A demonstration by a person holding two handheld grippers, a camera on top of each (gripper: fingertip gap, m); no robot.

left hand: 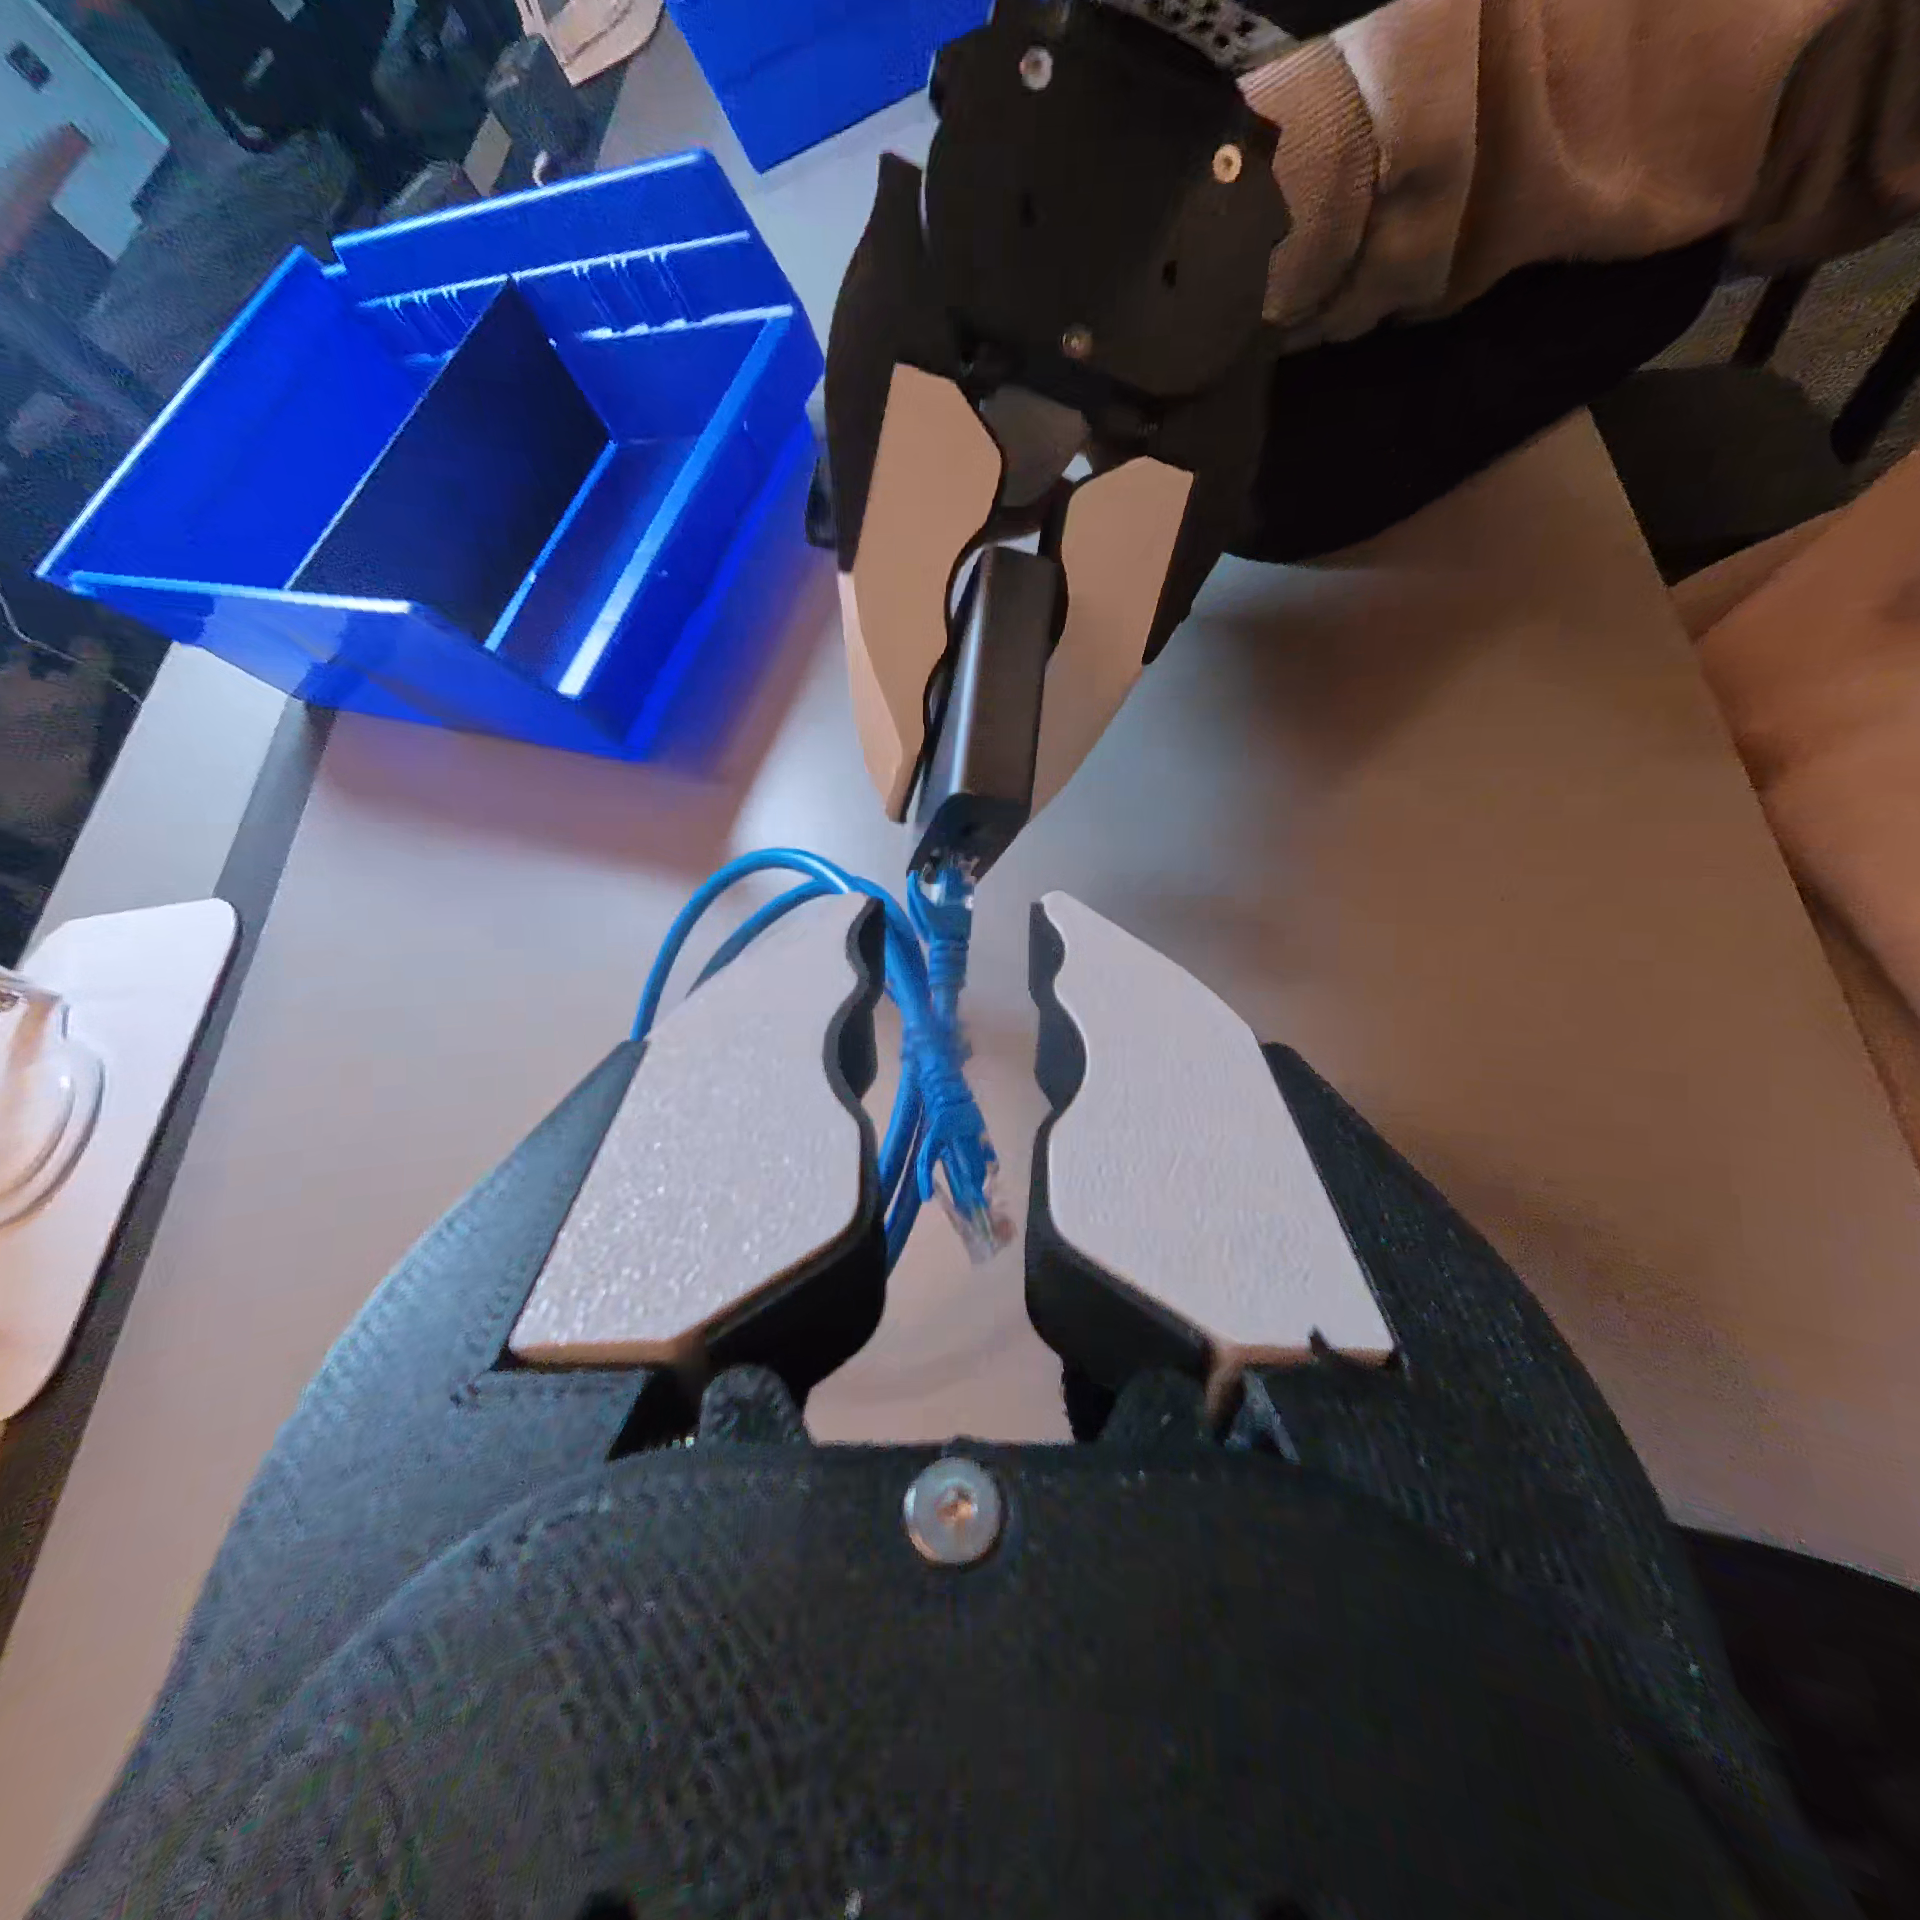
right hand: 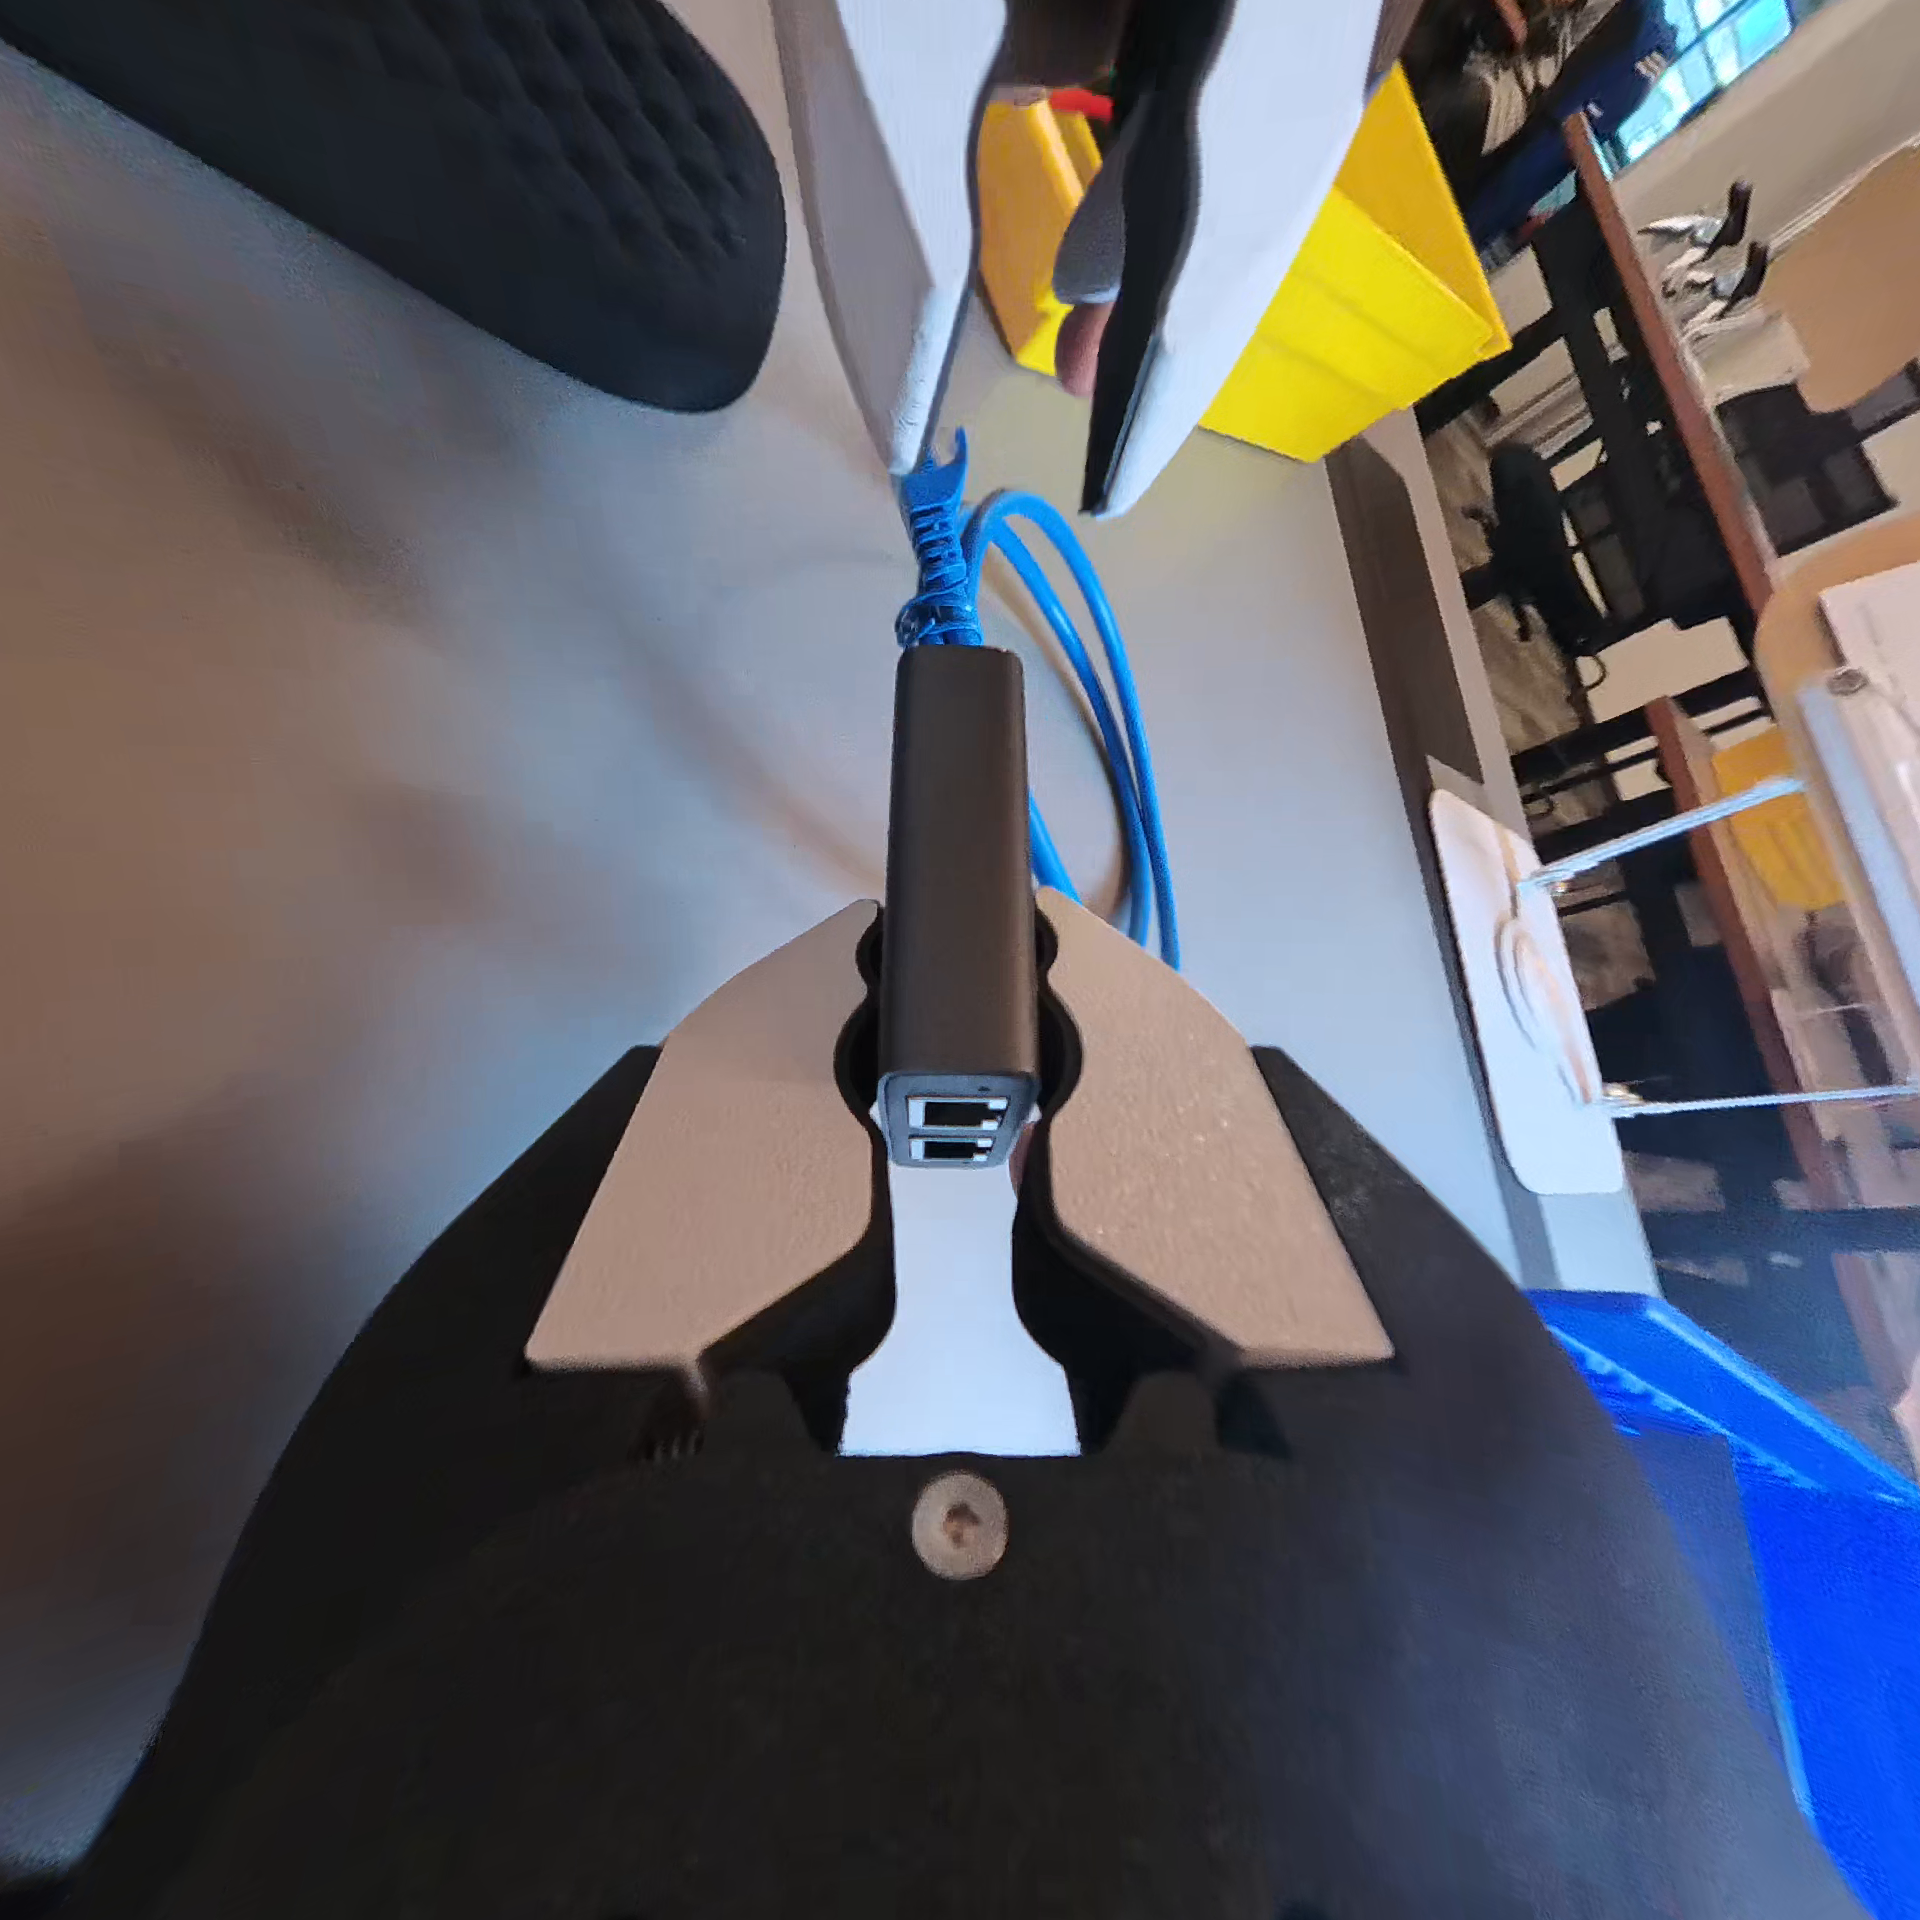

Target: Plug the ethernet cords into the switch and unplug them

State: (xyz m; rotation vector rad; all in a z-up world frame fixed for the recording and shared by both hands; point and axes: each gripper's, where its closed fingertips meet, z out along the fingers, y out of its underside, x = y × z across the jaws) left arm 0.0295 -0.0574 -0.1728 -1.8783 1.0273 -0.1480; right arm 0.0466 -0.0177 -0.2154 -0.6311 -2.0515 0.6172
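Observation:
My right gripper [right hand: 958, 909] is shut on a slim black switch [right hand: 956, 831] and holds it above the table. Two empty ports [right hand: 951, 1127] face the right wrist camera. A blue ethernet cord [right hand: 1101, 727] is plugged into the switch's far end [left hand: 940, 873]. In the left wrist view the right gripper [left hand: 966, 790] points the switch [left hand: 997, 675] toward me. My left gripper [left hand: 961, 914] is open, its fingers on either side of the blue cord [left hand: 935, 1039]. The cord's second, free plug [left hand: 977, 1195] lies between them. The left gripper [right hand: 1003, 478] also shows in the right wrist view.
An open blue bin [left hand: 447, 468] stands at the far left of the table, with another blue bin [left hand: 810, 62] behind it. A white board with a glass [left hand: 104, 1091] lies at the left edge. A yellow bin [right hand: 1351, 291] and a black chair seat [right hand: 468, 156] are nearby. Spacing between my two grippers at the tips: around 7 cm.

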